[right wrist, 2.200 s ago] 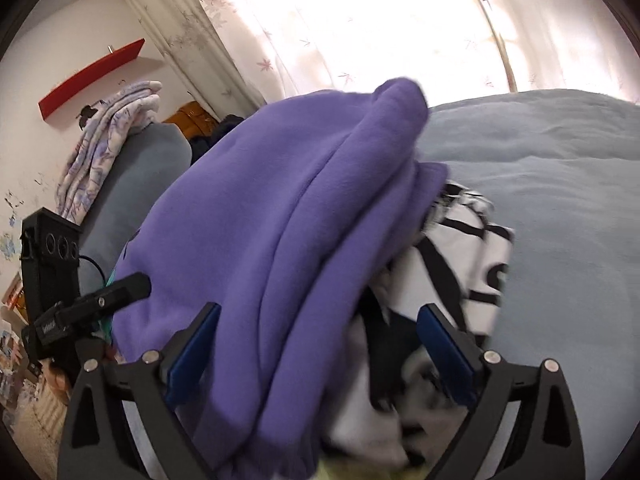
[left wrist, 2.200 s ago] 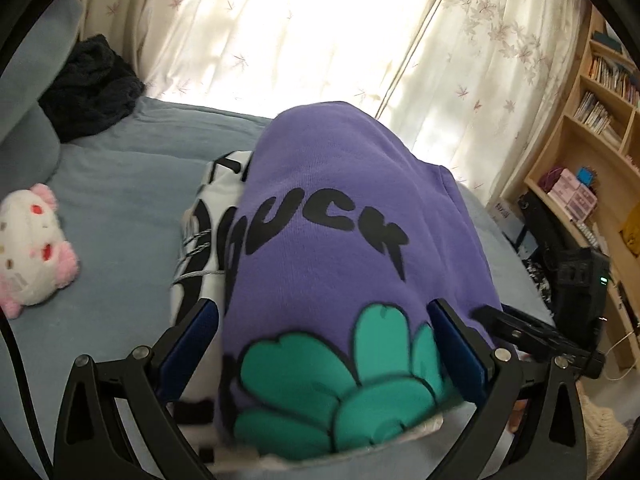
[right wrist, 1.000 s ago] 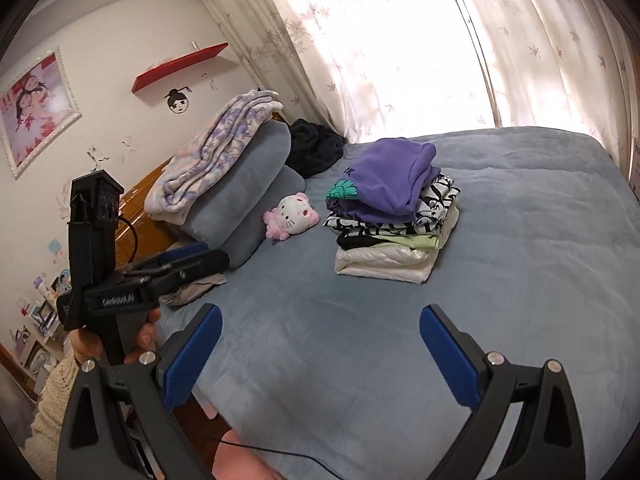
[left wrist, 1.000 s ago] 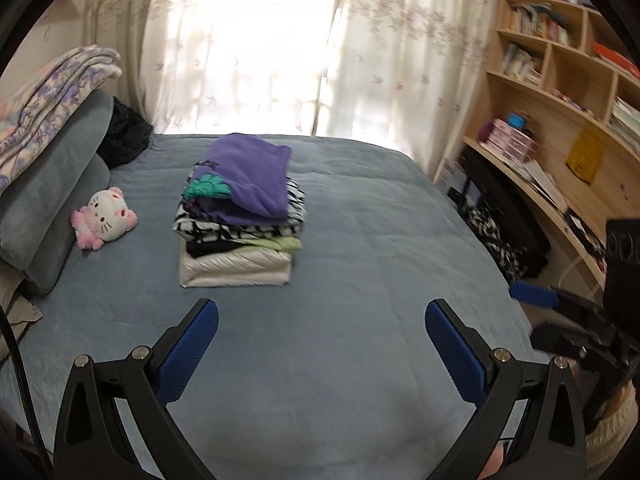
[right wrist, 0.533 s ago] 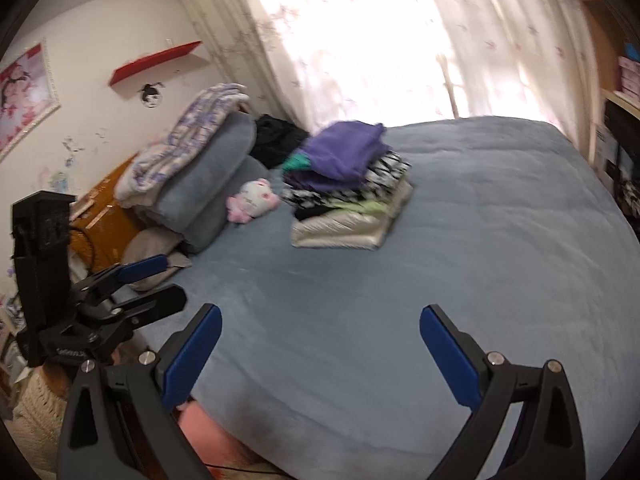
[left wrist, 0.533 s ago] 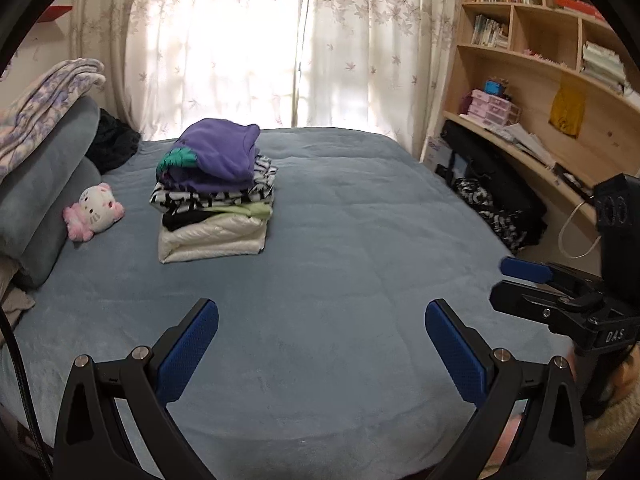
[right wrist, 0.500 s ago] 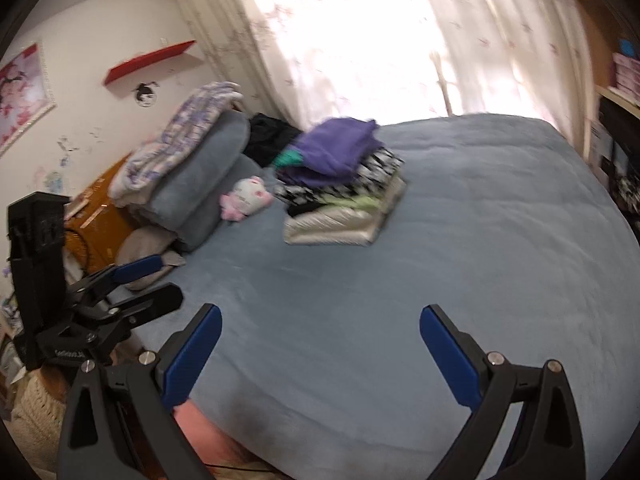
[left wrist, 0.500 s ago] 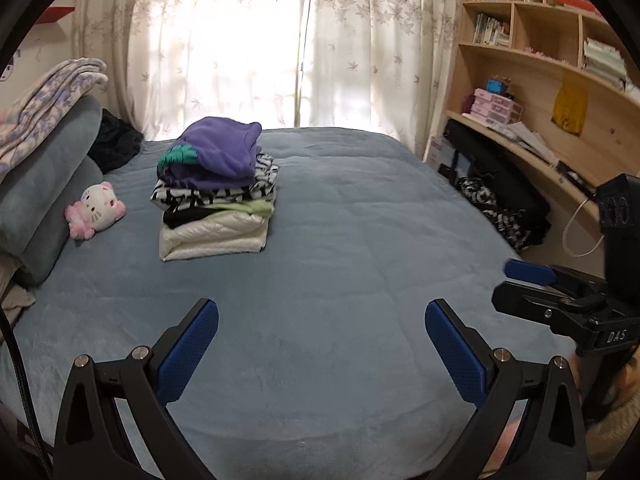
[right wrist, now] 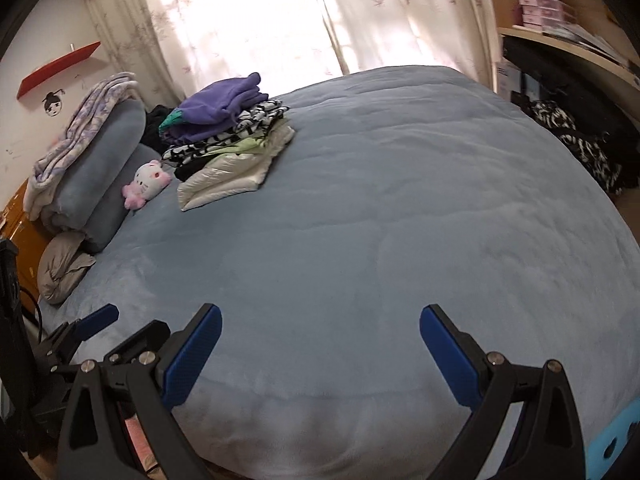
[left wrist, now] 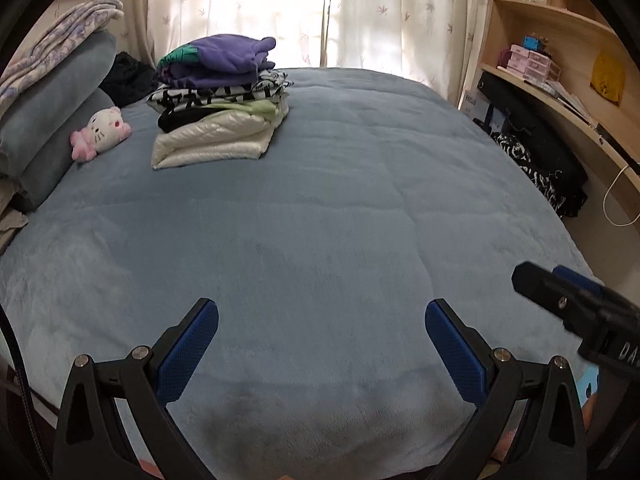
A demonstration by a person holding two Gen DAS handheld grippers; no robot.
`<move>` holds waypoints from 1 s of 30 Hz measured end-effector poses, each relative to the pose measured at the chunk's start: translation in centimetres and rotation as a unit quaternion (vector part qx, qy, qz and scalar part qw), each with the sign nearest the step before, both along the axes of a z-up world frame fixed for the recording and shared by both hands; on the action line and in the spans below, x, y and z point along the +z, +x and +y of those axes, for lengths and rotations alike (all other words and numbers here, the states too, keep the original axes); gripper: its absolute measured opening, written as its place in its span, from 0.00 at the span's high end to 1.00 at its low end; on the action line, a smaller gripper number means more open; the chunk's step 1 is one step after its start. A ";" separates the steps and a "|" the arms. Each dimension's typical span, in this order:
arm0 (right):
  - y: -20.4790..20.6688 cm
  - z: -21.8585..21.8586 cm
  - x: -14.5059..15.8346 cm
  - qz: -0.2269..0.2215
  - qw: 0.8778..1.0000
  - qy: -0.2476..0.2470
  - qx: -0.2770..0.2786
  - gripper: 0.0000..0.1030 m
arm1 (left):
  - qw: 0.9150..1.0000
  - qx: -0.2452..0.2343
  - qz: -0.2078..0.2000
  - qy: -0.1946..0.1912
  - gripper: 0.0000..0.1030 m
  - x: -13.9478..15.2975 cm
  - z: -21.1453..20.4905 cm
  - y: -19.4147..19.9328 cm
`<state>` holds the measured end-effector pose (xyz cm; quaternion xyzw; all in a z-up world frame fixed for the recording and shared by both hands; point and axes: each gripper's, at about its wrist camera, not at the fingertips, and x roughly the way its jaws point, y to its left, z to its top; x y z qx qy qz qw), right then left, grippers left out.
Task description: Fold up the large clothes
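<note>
Upper left of the left wrist frame: plush toy [left wrist: 100,131] beside grey pillows [left wrist: 52,120], then the stack of folded clothes [left wrist: 218,100] on the bed [left wrist: 340,220], purple sweatshirt [left wrist: 224,58] on top. Both claws are well apart from the stack. Left gripper [left wrist: 320,344], lower centre: fingers spread wide, nothing between them. Right gripper [right wrist: 320,350]: likewise spread and empty.

Risk, judged: the stack leans, upper layers offset from the white base, so a nudge or another garment set on top could slide the purple sweatshirt off.

Hard to read: no unfolded garment is clearly in view. A dark patterned heap [left wrist: 536,168] under the shelves [left wrist: 560,40] at right may be clothing; cannot tell.
</note>
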<state>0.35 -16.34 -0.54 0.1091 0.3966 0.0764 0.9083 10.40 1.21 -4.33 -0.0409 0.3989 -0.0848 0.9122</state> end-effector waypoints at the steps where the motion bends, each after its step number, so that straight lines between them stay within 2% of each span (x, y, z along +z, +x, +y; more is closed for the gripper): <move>1: -0.3 0.1 -0.4 0.001 1.000 -0.003 -0.003 0.03 | 1.000 0.002 -0.001 0.000 0.01 -0.1 0.0 -0.2; 8: -1.6 1.2 -1.7 -0.002 0.999 -0.036 -0.001 0.03 | 1.000 0.024 0.003 -0.005 0.01 -0.5 1.1 -0.7; 30: -2.8 2.1 -2.2 -0.002 0.999 -0.036 0.006 0.03 | 0.999 0.036 0.014 -0.005 0.01 -1.1 1.6 -1.6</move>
